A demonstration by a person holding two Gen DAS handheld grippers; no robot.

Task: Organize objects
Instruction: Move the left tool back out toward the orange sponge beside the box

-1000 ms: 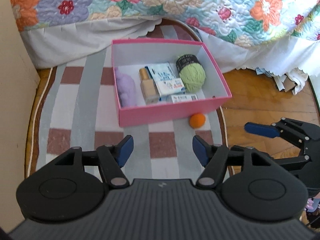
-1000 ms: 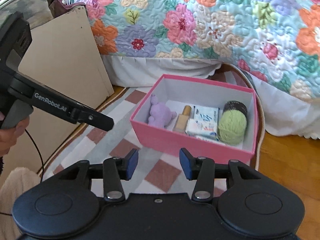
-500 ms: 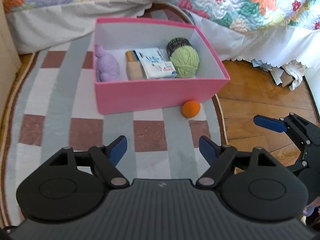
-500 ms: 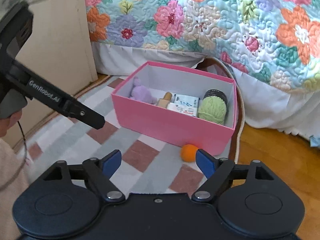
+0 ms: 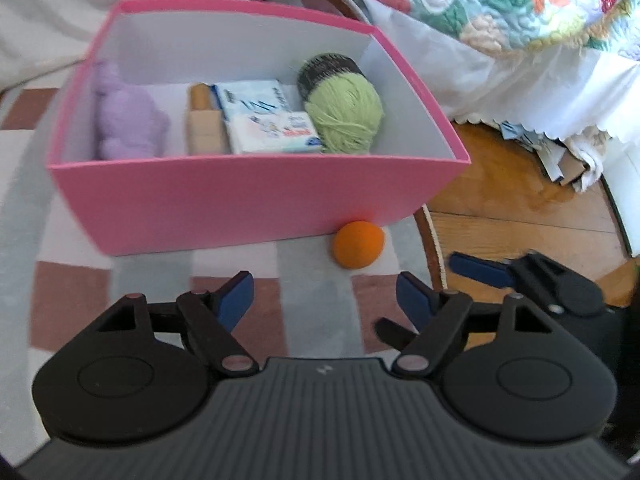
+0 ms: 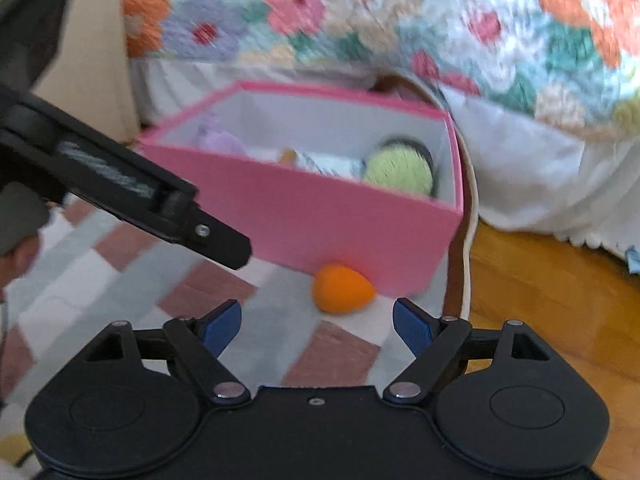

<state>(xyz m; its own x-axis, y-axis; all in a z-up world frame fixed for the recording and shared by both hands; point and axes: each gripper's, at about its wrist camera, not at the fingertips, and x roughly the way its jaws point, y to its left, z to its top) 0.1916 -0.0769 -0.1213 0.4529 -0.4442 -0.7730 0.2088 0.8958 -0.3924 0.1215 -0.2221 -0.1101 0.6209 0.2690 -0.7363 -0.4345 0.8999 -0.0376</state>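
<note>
Two grippers hang low over the checked rug (image 5: 160, 272), both pointing at the pink box (image 5: 248, 200) — the left gripper (image 5: 324, 294) level, its blue pads spread wide and empty. The right gripper (image 6: 316, 320) is likewise spread wide, gripping nothing. Just ahead of its fingertips, between them, lies the orange egg-shaped sponge (image 6: 342, 288), touching the box's near wall. Beyond, inside the box: a purple plush (image 5: 128, 120), a beige bottle (image 5: 204, 128), tissue packs (image 5: 268, 120) and green yarn (image 5: 344, 112) — the flowered quilt (image 6: 400, 20) behind.
</note>
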